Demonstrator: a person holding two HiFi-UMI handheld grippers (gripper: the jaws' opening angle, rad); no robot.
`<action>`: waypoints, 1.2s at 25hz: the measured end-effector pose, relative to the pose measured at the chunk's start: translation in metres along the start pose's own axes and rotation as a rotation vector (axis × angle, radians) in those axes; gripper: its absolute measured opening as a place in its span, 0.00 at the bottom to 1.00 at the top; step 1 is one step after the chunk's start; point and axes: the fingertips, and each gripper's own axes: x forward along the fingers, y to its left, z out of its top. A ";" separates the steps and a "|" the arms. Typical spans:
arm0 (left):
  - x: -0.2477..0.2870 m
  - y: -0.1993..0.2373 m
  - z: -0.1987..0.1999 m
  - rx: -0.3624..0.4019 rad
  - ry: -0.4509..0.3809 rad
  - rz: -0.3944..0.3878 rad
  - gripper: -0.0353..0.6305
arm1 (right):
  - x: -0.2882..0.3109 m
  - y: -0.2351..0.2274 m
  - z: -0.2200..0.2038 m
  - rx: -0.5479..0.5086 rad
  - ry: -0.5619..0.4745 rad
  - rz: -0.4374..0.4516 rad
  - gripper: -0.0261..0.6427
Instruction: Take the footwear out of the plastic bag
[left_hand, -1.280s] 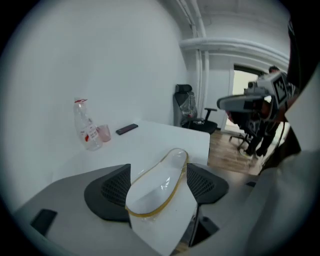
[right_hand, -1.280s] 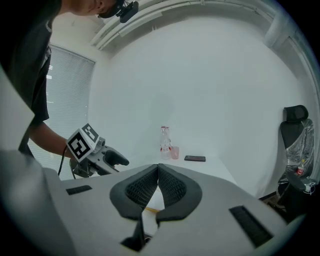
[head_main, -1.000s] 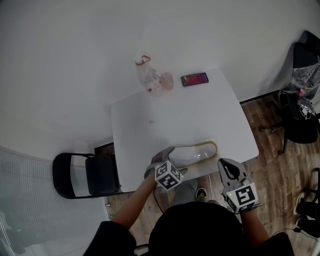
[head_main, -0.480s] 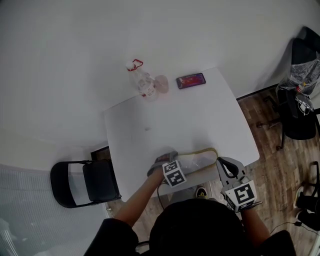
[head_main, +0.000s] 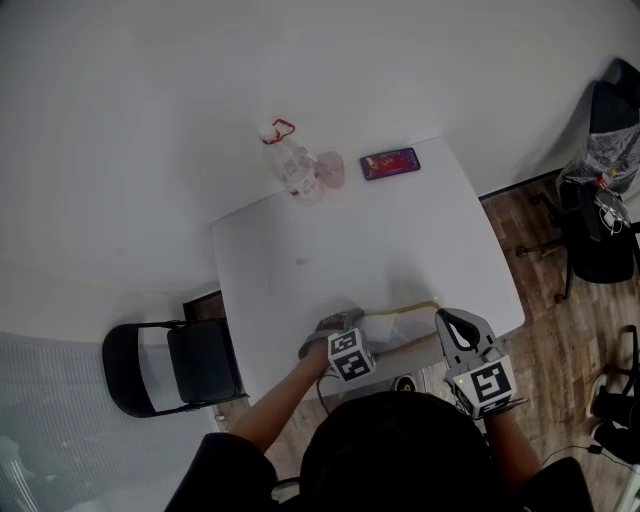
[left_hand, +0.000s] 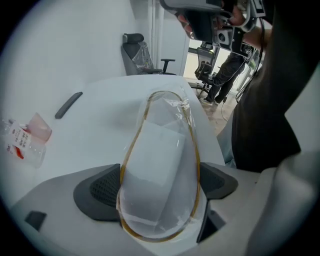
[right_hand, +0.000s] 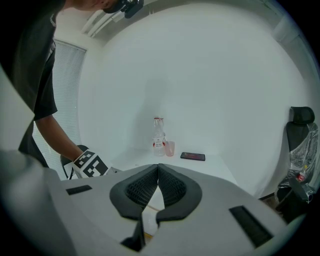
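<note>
Straddling the footwear: my left tongs point steeply down at the near edge of the white worktop, one dark pad on each side of the load.
Left tongs, state: the jaws stand wide apart and have just been opening. The bagged footwear lies between them, and I see neither pad pressing on it.
Footwear: a flat, pale piece with a tan rim, lying lengthwise along the near edge of the worktop, its far end pointing away from my left tongs.
Plastic bag: clear film, still wrapped over the footwear and crinkled at the far end.
Right tongs, state: the jaws are together with nothing between the pads. From the head view they hang at the near right edge of the worktop, just beside the footwear's end.
Far edge of worktop: a clear bottle with a red cap loop stands beside a pink cup, with a dark phone lying flat to their right, all well apart from the footwear.
Surroundings: a black folding chair stands left of the worktop and an office chair at far right on the wood floor.
</note>
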 end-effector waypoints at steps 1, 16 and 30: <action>-0.003 0.002 -0.001 0.012 -0.012 0.010 0.82 | 0.001 -0.003 0.001 -0.004 0.001 -0.003 0.06; -0.108 0.071 0.017 0.078 -0.379 0.340 0.82 | 0.000 -0.085 0.016 0.174 -0.008 0.083 0.09; -0.197 0.073 0.046 0.194 -0.578 0.521 0.82 | 0.034 -0.055 0.041 0.295 0.028 0.451 0.27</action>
